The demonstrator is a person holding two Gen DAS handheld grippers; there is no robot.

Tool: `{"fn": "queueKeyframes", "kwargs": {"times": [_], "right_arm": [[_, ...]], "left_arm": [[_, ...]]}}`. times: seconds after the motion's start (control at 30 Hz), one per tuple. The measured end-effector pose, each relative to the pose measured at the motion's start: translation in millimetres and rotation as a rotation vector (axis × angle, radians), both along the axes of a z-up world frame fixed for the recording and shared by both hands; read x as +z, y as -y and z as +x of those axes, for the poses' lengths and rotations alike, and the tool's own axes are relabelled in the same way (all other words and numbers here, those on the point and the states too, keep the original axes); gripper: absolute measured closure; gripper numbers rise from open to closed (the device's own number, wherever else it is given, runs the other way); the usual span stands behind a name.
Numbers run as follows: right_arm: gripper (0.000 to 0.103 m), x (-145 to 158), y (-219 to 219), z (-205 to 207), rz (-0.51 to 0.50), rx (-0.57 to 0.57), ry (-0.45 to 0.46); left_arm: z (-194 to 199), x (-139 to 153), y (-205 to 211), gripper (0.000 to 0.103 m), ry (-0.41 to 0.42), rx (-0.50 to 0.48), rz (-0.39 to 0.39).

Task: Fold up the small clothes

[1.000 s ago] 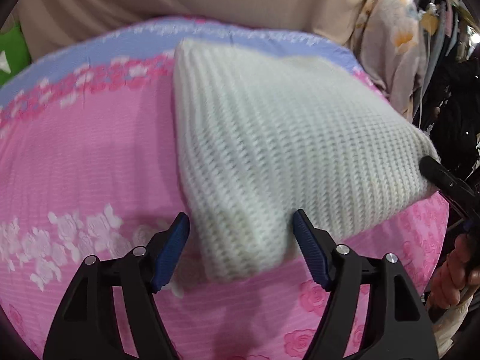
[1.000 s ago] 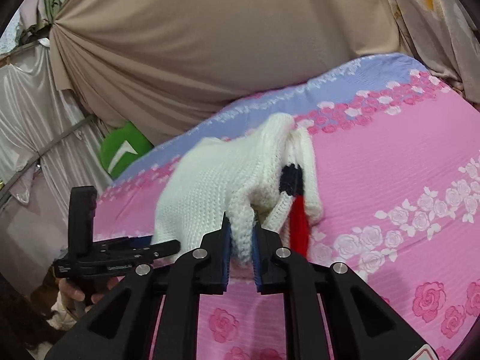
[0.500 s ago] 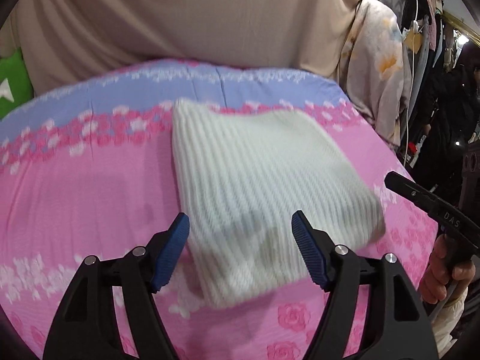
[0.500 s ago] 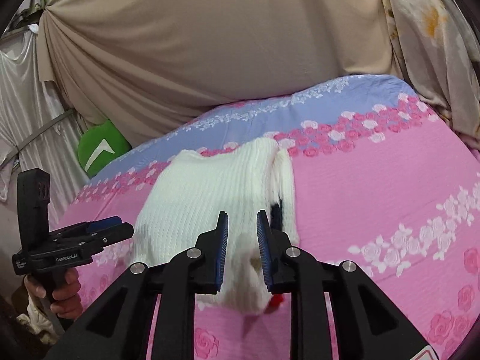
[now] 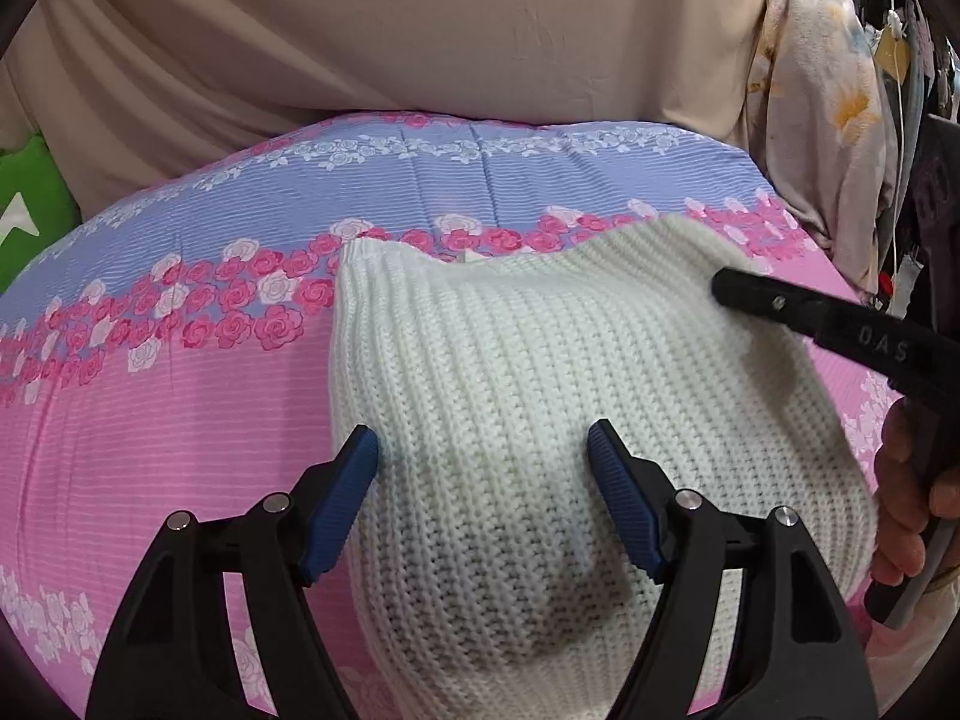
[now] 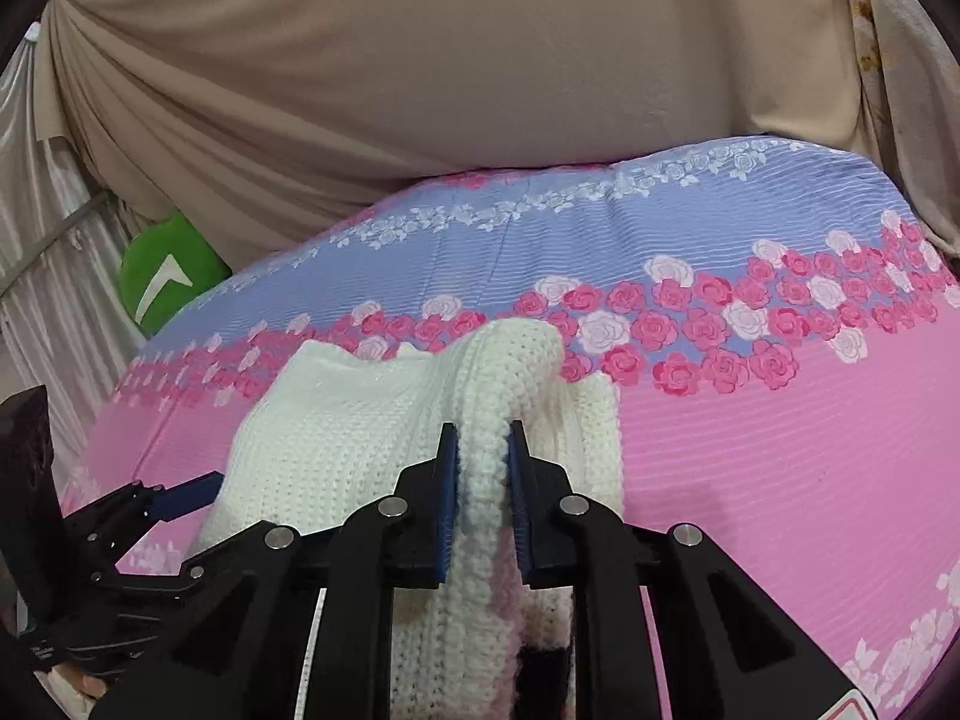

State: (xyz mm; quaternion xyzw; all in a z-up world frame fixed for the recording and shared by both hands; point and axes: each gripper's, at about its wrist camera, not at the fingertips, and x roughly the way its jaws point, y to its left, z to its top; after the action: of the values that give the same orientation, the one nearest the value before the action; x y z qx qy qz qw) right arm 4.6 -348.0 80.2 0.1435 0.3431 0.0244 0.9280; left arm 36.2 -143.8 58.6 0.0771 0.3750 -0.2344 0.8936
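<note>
A folded white knit sweater [image 5: 540, 396] lies on the pink rose-print bedspread [image 5: 150, 438]. My left gripper [image 5: 483, 450] is open, its blue pads over the sweater's near left part. In the right wrist view, my right gripper [image 6: 483, 450] is shut on the sweater's thick folded right edge [image 6: 486, 396], with the sweater [image 6: 336, 420] spreading to the left. The right gripper [image 5: 840, 330] also shows at the sweater's right side in the left wrist view. The left gripper [image 6: 162, 498] shows at the lower left in the right wrist view.
A beige curtain [image 5: 420, 30] hangs behind the bed. A green cushion [image 6: 168, 282] sits at the back left. A floral cloth [image 5: 828, 120] and hanging clothes are on the right. The bedspread has a blue band [image 6: 600, 222] at the far side.
My right gripper has closed on the sweater's right folded edge after being off it half a second ago. My left gripper has come closer over the sweater and stays open.
</note>
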Motion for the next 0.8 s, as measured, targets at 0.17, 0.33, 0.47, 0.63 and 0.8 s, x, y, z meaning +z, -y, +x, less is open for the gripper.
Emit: {"fn": "queueKeyframes", "kwargs": {"times": [0.17,0.33,0.47,0.63,0.8], "right_arm": [[0.087,-22.0,-0.2,13.1,-0.049,-0.033,-0.085],[0.085,11.6,-17.7,-36.6,-0.056,-0.057,0.051],[0.085,15.2,-33.9,-74.6,-0.039,-0.013,0.095],[0.085,-3.1,-45.8,-88.1,-0.094,0.006,0.043],[0.092,-26.2,-35.6,-86.1,-0.054,-0.021,-0.007]], "left_arm": [[1.2,-6.9,5.2,0.028,0.020,0.009,0.032],[0.0,-8.3,6.2,0.027,0.034,0.012,0.043],[-0.3,-8.4,6.7,0.026,0.036,0.014,0.047],[-1.3,-8.9,8.1,0.026,0.042,0.019,0.053],[-6.0,-5.1,3.1,0.027,0.034,0.016,0.033]]}}
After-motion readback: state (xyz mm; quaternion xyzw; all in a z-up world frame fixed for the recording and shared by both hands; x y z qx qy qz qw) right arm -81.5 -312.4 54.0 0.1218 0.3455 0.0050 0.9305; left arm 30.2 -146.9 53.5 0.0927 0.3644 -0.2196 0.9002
